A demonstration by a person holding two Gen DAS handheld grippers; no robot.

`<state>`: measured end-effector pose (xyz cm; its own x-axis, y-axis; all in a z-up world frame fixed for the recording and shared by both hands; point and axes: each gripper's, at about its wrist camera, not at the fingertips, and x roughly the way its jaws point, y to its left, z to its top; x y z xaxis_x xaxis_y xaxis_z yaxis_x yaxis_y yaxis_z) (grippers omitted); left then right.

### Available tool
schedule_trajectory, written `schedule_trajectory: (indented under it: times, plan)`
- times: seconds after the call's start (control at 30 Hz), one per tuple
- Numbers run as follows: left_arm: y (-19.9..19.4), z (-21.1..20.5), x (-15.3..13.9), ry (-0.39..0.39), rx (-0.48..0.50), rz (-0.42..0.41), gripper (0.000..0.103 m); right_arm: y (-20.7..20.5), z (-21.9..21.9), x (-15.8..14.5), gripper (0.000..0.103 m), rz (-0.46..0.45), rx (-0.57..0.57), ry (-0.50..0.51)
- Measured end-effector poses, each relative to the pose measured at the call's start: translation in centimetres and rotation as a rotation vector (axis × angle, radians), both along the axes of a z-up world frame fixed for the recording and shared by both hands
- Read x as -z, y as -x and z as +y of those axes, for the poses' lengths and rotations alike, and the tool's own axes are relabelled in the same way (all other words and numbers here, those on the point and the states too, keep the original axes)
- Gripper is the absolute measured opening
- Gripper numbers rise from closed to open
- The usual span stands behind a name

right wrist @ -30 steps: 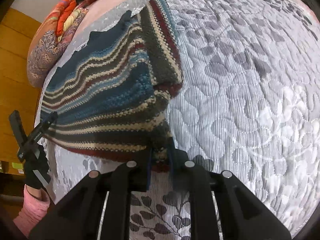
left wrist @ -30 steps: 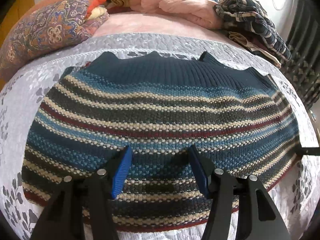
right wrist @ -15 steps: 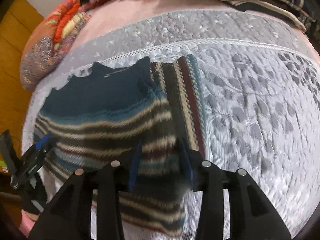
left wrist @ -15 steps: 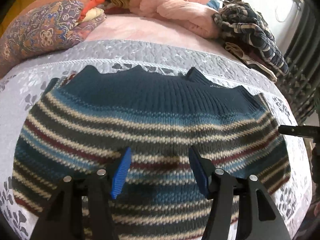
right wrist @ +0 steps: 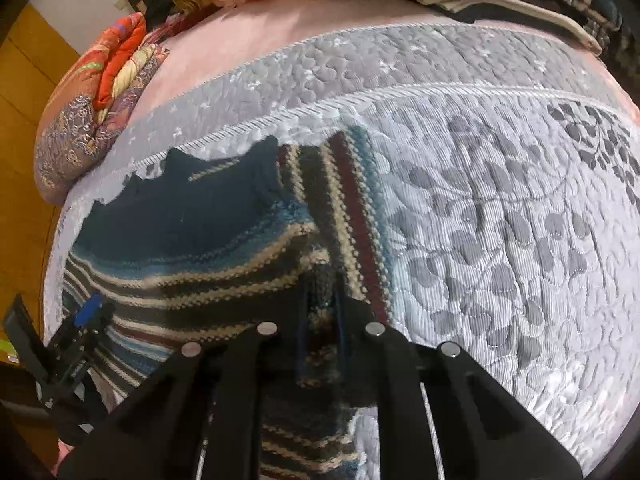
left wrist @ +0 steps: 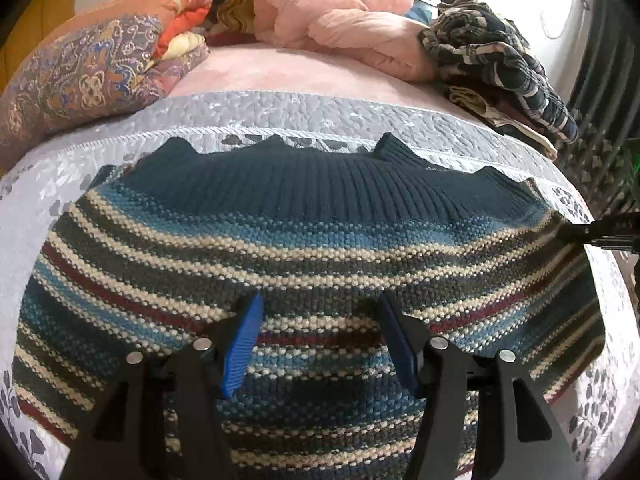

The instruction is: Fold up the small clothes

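- The striped knit sweater (left wrist: 304, 248) lies spread on the grey quilted bedspread (left wrist: 280, 108), navy ribbed band at the far edge.
- My left gripper (left wrist: 320, 344) hangs over the near middle of the sweater, blue pads set wide apart, nothing between them.
- My right gripper (right wrist: 320, 320) is clamped on the sweater's right edge; a fold of knit sits bunched between the pads.
- A striped panel (right wrist: 344, 200) lies folded along the right side.
- Patterned quilt (left wrist: 92, 76), pink bedding (left wrist: 340, 28) and plaid garment (left wrist: 496, 64) are at the head of the bed.
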<state>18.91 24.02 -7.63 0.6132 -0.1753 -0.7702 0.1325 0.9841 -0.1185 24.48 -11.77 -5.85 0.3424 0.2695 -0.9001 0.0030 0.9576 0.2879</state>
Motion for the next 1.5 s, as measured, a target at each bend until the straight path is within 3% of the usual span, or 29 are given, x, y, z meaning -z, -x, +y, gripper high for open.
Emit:
schedule_trajectory:
  times: [0.2,0.83,0.93,1.0,1.07,1.17,1.3,1.5]
  plan:
    - [0.2,0.1,0.0,0.002,0.009,-0.01,0.06,0.1,-0.3,1.9,0.011,0.01,0.022,-0.013]
    - [0.5,0.0,0.1,-0.007,0.011,-0.025,0.06,0.2,-0.6,2.3,0.012,0.009,0.037,-0.039]
    - [0.5,-0.1,0.2,-0.012,0.011,-0.027,0.06,0.8,-0.8,1.6,0.022,-0.007,0.048,-0.058]
    - [0.5,-0.1,0.2,-0.018,0.013,-0.029,0.06,1.4,-1.1,0.9,0.042,-0.018,0.06,-0.055]
    - [0.6,-0.1,0.2,-0.02,0.015,-0.03,0.06,2.1,-1.5,0.4,0.044,-0.023,0.062,-0.062]
    - [0.6,-0.1,0.2,-0.021,0.016,-0.031,0.06,3.3,-2.7,-0.1,0.057,-0.021,0.085,-0.104]
    - [0.7,-0.2,0.2,-0.025,0.015,-0.032,0.06,4.8,-4.2,0.1,0.067,0.002,0.103,-0.142]
    - [0.7,-0.2,0.2,-0.028,0.013,-0.031,0.06,5.7,-4.4,1.5,0.067,0.04,0.073,-0.178]
